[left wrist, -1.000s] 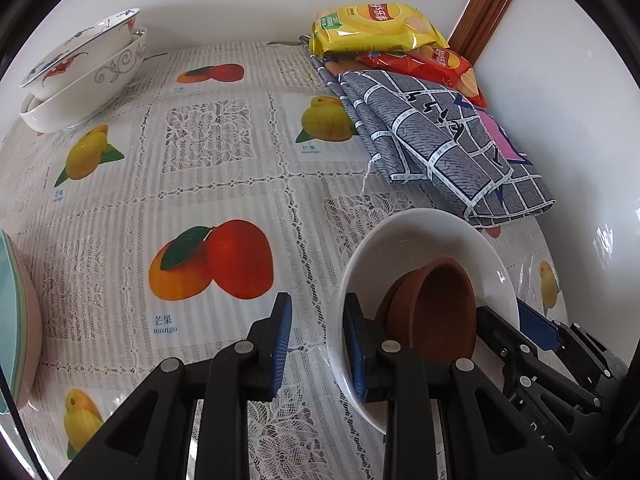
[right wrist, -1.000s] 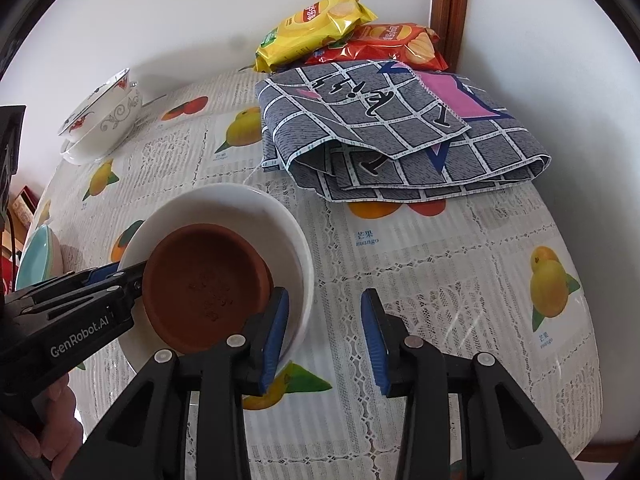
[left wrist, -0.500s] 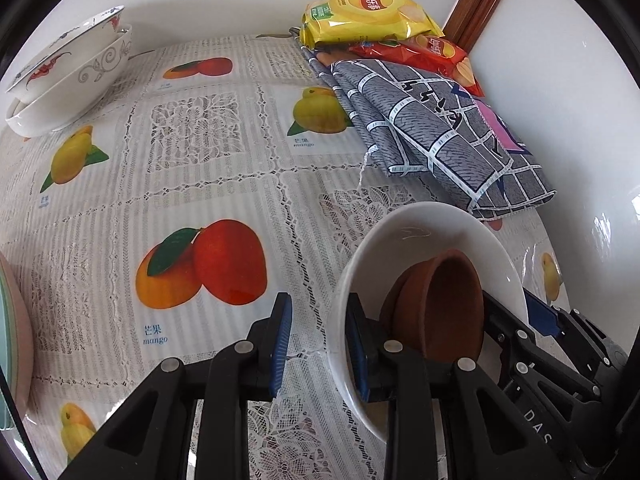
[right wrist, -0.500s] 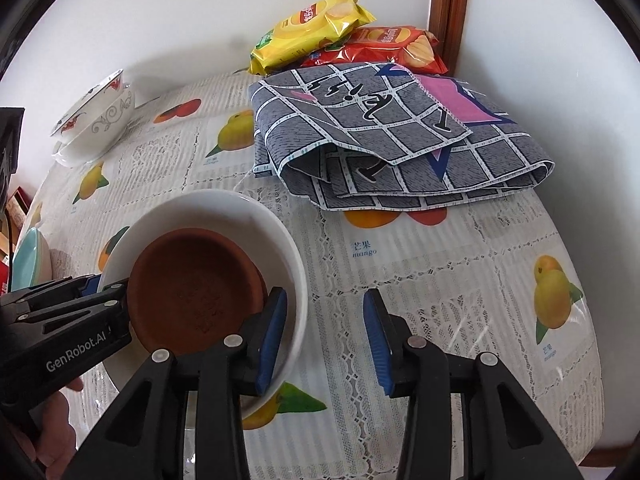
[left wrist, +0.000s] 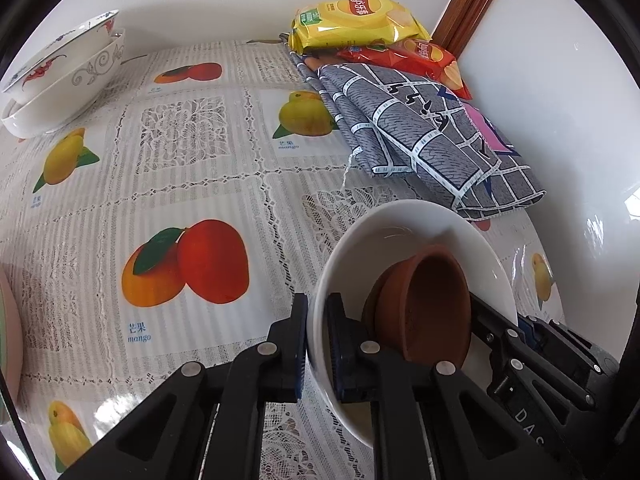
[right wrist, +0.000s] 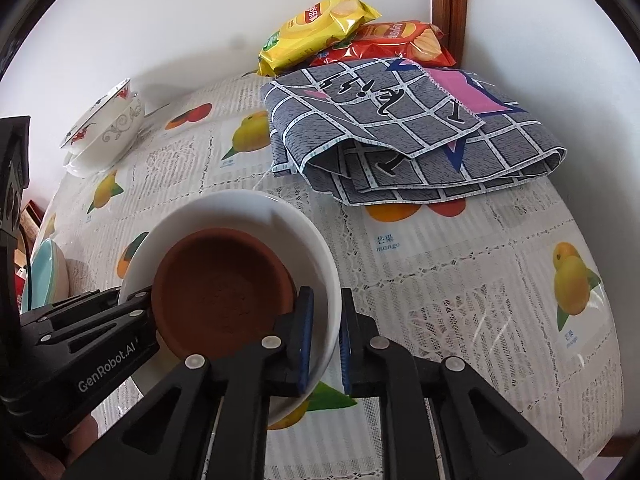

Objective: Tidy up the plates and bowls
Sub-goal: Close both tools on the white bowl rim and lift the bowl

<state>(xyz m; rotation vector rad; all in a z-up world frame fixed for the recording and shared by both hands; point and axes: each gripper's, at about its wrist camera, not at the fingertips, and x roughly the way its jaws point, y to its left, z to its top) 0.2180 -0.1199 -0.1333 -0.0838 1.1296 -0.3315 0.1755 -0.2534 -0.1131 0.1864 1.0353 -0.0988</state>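
Black hand-held gripper [right wrist: 100, 344] reads "GenRobot.AI".

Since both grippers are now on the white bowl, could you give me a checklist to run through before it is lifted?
1. Left gripper clamped on the white bowl rim: ok.
2. Right gripper on the opposite rim: closing on it, ok.
3. Brown bowl nested inside: tilted, not ok.
4. Folded cloth clear of the bowl: ok.
5. Stacked patterned bowls apart, far side: ok.
6. Bowl off the table: cannot tell.
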